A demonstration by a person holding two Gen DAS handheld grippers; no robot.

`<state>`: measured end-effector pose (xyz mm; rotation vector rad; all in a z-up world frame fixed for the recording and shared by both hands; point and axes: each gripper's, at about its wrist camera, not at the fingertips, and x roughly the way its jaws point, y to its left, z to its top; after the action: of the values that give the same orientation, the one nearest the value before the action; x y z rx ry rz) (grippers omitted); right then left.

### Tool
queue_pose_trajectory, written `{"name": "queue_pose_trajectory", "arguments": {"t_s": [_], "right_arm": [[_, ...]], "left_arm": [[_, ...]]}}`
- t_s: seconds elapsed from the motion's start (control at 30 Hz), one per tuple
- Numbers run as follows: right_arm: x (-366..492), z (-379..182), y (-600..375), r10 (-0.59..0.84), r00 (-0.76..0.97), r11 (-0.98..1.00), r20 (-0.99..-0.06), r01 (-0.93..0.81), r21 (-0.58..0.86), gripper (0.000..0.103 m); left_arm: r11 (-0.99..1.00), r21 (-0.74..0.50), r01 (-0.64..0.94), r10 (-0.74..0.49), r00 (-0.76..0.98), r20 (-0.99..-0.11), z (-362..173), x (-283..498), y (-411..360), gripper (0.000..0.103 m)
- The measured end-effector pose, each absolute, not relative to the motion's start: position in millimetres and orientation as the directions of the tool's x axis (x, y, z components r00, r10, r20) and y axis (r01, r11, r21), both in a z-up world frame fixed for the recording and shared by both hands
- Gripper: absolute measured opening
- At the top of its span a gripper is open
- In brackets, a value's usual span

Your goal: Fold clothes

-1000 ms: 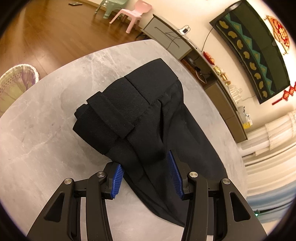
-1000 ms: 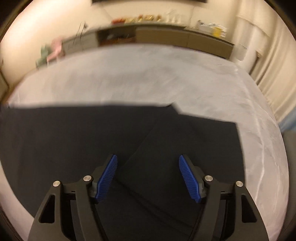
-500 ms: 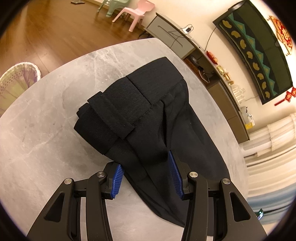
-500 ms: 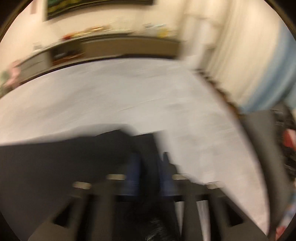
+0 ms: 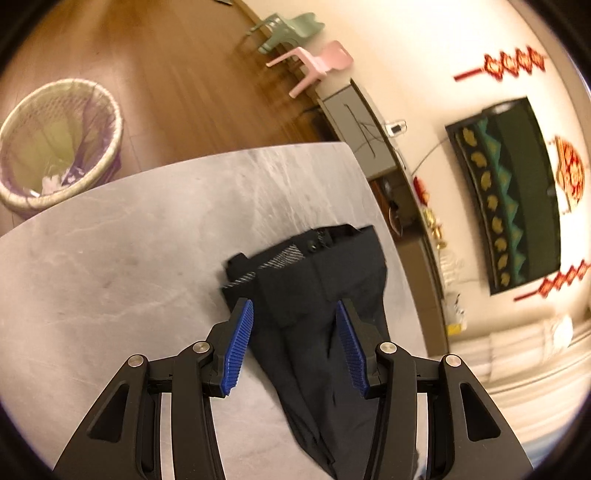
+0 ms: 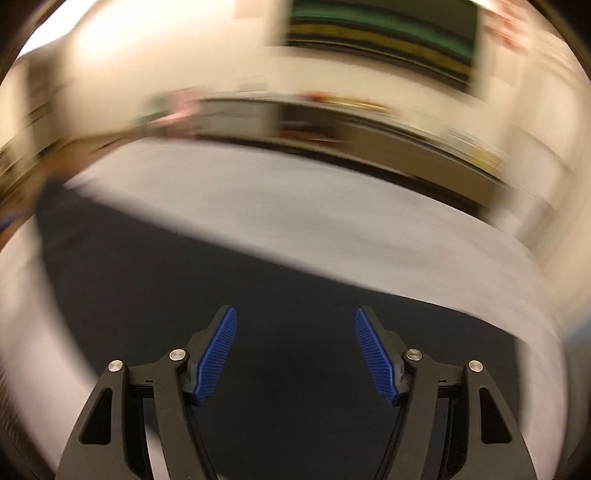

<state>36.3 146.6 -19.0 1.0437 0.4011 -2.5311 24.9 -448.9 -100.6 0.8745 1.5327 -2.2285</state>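
Observation:
Black trousers [image 5: 332, 295] lie on the grey marble table [image 5: 129, 258], the waistband end farthest from me, with striped inner lining [image 5: 280, 254] turned up. My left gripper [image 5: 293, 308] hovers open above the trousers, the cloth showing between its blue pads [image 5: 238, 343] without being pinched. The right wrist view is motion-blurred. There the black cloth [image 6: 184, 280] spreads wide over the table [image 6: 332, 221], and my right gripper [image 6: 295, 314] stands open just over it with nothing between its fingers.
A woven basket [image 5: 55, 140] with a purple liner stands on the wooden floor left of the table. A pink chair [image 5: 317, 66] and a green chair [image 5: 288, 33] stand by the far wall. A low sideboard [image 5: 369, 125] runs beyond the table's far edge.
My left gripper has opened wider and drawn back; the waistband now shows its lining. My right gripper, blurred and nearly shut half a second ago, is open and has swung round.

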Motion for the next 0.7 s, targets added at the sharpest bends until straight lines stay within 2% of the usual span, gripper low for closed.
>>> {"name": "queue_pose_trajectory", "arguments": {"t_s": [0.1,0.17,0.5,0.6,0.63,0.67,0.7], "right_arm": [[57.3,-18.0,15.2,-0.376,-0.58,-0.731,-0.722,0.665,-0.154,0.072],[66.8,-21.0,-51.2,-0.425,-0.54,-0.646,-0.726,0.743,-0.174,0.077],[22.9,-91.4,-261.7,-0.401,-0.52,-0.367,-0.754,0.846,-0.388,0.077],[-4.7,-85.2,-285.8,-0.424,-0.482,-0.399,-0.766,0.859,-0.32,0.077],[-15.4,-80.3,-289.6,-0.436,-0.466,-0.422,-0.77,0.861,-0.283,0.065],[-26.1,-75.3,-293.5,-0.448,-0.451,-0.444,-0.772,0.862,-0.245,0.028],[-36.8,-70.4,-297.4,-0.46,-0.435,-0.466,-0.774,0.861,-0.207,0.019]], "left_arm": [[-0.388,-0.741,0.549,0.141,-0.759,-0.636,-112.0,20.7,-447.5,0.049],[-0.402,-0.74,0.54,0.161,-0.753,-0.638,-116.3,17.9,-445.8,0.049],[-0.406,-0.777,0.481,0.175,-0.794,-0.582,-110.7,21.8,-462.5,0.049],[-0.387,-0.79,0.475,0.159,-0.81,-0.564,-109.2,24.6,-470.1,0.049],[-0.378,-0.795,0.474,0.157,-0.814,-0.56,-109.6,25.2,-472.1,0.049],[-0.376,-0.797,0.473,0.159,-0.814,-0.558,-110.2,24.3,-472.9,0.049],[-0.379,-0.796,0.472,0.164,-0.812,-0.56,-110.8,22.3,-472.7,0.049]]}}
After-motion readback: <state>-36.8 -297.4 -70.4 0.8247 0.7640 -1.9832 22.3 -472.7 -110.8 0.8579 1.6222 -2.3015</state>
